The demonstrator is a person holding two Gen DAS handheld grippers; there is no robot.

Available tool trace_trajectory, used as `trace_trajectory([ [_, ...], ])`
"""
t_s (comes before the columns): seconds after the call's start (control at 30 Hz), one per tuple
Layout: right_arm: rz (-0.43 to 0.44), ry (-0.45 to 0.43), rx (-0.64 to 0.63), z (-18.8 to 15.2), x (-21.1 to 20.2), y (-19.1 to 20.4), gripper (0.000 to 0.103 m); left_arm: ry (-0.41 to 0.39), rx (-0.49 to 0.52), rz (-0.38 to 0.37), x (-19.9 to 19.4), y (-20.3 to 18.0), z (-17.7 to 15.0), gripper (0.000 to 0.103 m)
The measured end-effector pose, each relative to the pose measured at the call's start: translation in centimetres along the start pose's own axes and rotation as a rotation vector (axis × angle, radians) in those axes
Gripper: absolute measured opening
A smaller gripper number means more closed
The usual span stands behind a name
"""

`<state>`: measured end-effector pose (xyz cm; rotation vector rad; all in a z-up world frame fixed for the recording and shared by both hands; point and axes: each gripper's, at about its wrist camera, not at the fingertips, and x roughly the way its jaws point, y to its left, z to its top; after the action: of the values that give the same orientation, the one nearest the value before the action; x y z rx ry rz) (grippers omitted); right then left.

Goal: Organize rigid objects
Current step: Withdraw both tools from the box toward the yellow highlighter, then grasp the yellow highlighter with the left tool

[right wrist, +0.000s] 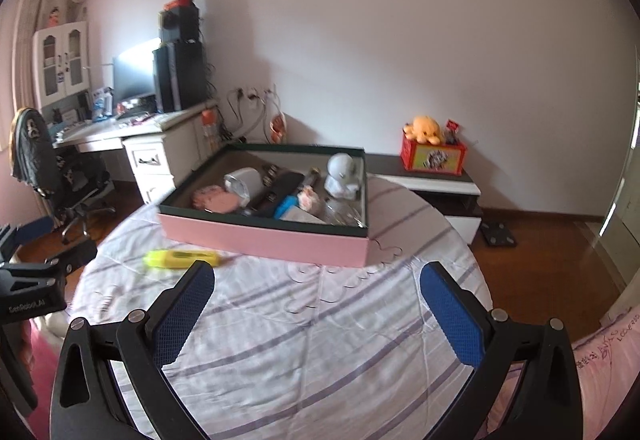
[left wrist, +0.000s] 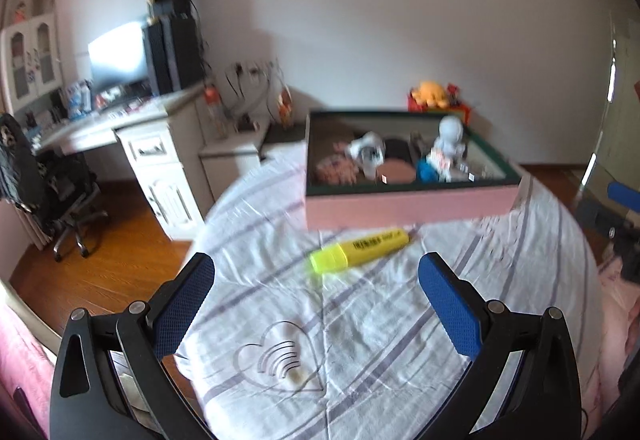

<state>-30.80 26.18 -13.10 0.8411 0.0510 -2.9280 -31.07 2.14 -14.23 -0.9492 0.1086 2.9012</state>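
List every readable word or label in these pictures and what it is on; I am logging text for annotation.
"SenRobo/LAI" (last letters uncertain): left hand-held gripper body, right wrist view.
Yellow highlighter: black print, too blurred to read.
Pink cloth: dark writing, not legible.
Red box on the cabinet: picture label, unreadable.

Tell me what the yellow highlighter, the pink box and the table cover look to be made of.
Highlighter: likely plastic, smooth and slightly glossy, with printed lettering on its body.
Pink box: probably cardboard, with flat matte walls, crisp edges and a dark green rim.
Table cover: woven cloth, white with purple stripes, visibly creased.
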Motion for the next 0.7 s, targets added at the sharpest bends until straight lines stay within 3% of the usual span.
trace_trajectory([
  [0.23,-0.029,0.079,0.01,0.0,5.0,-2.5,0.103,0.135,0.113,-0.044,6.5,-1.5,-0.8,0.103],
  [0.4,-0.031,0.111,0.014,0.1,7.5,-3.6,0.103,0.19,0.15,-0.011,10.2,-1.0,-0.6,0.103],
  [0.63,-0.028,0.137,0.029,0.2,9.7,-4.3,0.103,0.244,0.185,-0.104,12.6,-1.7,0.2,0.102],
  [0.67,-0.029,0.139,0.028,0.2,9.8,-4.3,0.103,0.246,0.189,-0.115,12.8,-1.8,0.3,0.1],
  [0.7,-0.029,0.14,0.027,0.1,9.8,-4.4,0.103,0.247,0.193,-0.134,12.9,-2.0,0.3,0.092],
])
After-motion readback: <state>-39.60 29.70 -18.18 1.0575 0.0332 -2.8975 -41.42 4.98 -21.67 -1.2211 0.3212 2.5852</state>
